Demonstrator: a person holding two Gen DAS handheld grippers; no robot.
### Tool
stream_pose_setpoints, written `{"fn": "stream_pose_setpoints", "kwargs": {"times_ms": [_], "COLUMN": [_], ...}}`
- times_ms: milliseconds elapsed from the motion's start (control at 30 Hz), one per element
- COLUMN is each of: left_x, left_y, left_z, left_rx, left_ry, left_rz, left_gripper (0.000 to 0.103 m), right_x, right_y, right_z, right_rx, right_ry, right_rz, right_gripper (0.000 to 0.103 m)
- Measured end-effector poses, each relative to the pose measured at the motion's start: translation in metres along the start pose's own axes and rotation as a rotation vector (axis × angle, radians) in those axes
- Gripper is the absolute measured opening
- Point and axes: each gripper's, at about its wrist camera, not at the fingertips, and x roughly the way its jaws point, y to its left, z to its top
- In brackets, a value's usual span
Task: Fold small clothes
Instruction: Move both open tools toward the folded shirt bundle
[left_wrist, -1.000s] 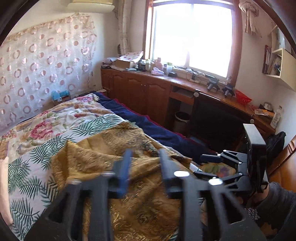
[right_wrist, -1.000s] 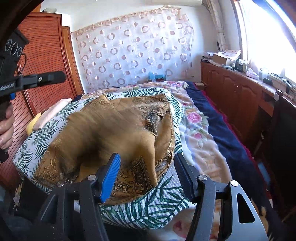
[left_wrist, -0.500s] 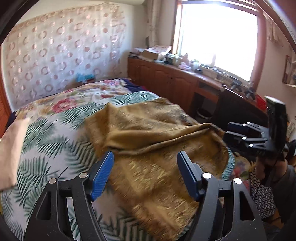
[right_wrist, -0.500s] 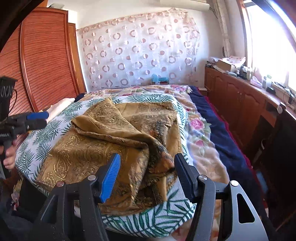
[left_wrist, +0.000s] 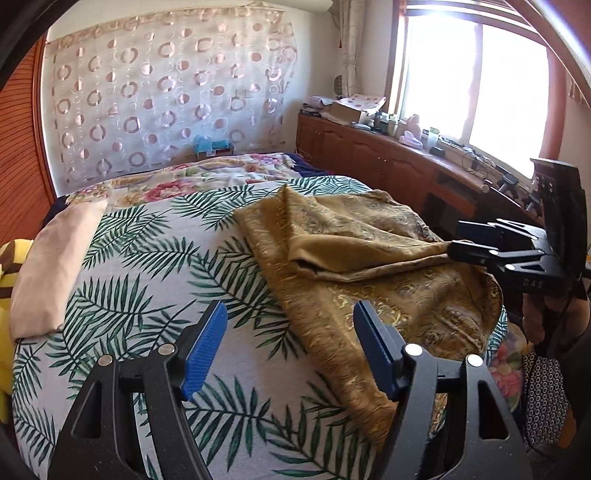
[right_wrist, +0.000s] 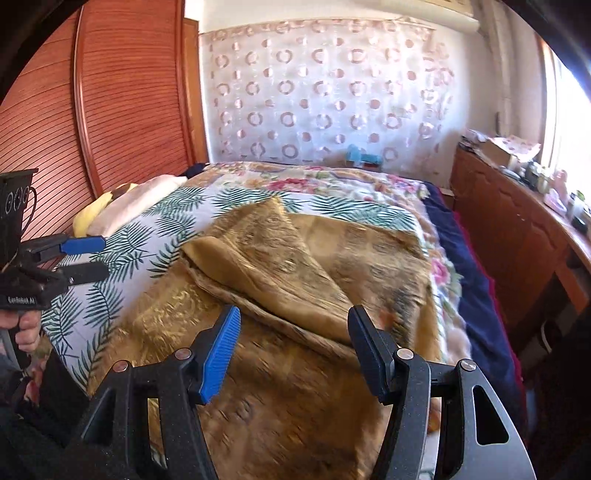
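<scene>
the gold patterned cloth (left_wrist: 373, 280) lies rumpled on the bed (left_wrist: 155, 266), one flap folded back over itself. the left hand-held gripper (left_wrist: 288, 350) has just been opening – jaws apart, nothing between them, above the leaf-print cover. the right hand-held gripper (right_wrist: 291, 350) hovers released over the cloth – gripping nothing.

Garment (left_wrist: 369, 266): golden-brown with a paler gold scroll pattern, before both tools.
Bedcover (left_wrist: 147, 266): white with green palm fronds, under the left gripper (left_wrist: 288, 347).
Quilt (right_wrist: 332, 181): cream with pink flowers, beyond the garment.
Blanket (right_wrist: 469, 280): dark navy, right of the right gripper (right_wrist: 291, 347).
Gripper pads (left_wrist: 205, 350): blue on black frames.
Curtain (right_wrist: 325, 92): white with pink rings, far ahead.
Pillow (left_wrist: 51, 266): pale pink, left.
</scene>
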Motion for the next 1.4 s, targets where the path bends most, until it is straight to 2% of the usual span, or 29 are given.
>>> {"fn": "stream_pose_setpoints", "kwargs": {"times_ms": [333, 600, 700, 900, 1233, 1267, 1300, 1333, 1400], "left_x": [0.005, 0.018, 0.023, 0.034, 0.044, 0.044, 0.044, 0.044, 0.045], "left_y": [0.027, 0.043, 0.044, 0.047, 0.048, 0.047, 0.047, 0.046, 0.045], "left_z": [-0.005, -0.002, -0.001, 0.001, 0.004, 0.004, 0.004, 0.004, 0.005], "left_rx": [-0.031, -0.045, -0.038, -0.033, -0.033, -0.032, -0.031, -0.031, -0.029], "left_ry": [0.005, 0.018, 0.025, 0.039, 0.057, 0.058, 0.058, 0.06, 0.061], "left_rz": [0.026, 0.031, 0.033, 0.021, 0.006, 0.005, 0.003, 0.001, -0.004], "left_gripper": [0.072, 0.072, 0.072, 0.072, 0.072, 0.072, 0.072, 0.072, 0.072], "right_x": [0.044, 0.087, 0.102, 0.114, 0.132, 0.133, 0.132, 0.13, 0.122], "right_y": [0.015, 0.022, 0.016, 0.018, 0.034, 0.033, 0.031, 0.027, 0.016], "right_z": [0.03, 0.052, 0.057, 0.067, 0.066, 0.066, 0.067, 0.069, 0.075], "right_rx": [-0.111, -0.202, -0.188, -0.188, -0.258, -0.256, -0.245, -0.221, -0.166], "right_ry": [0.065, 0.167, 0.211, 0.225, 0.267, 0.268, 0.262, 0.252, 0.21], "right_rz": [0.049, 0.12, 0.157, 0.18, 0.185, 0.188, 0.2, 0.213, 0.22], "right_gripper": [0.063, 0.063, 0.063, 0.063, 0.062, 0.061, 0.039, 0.007, 0.006]}}
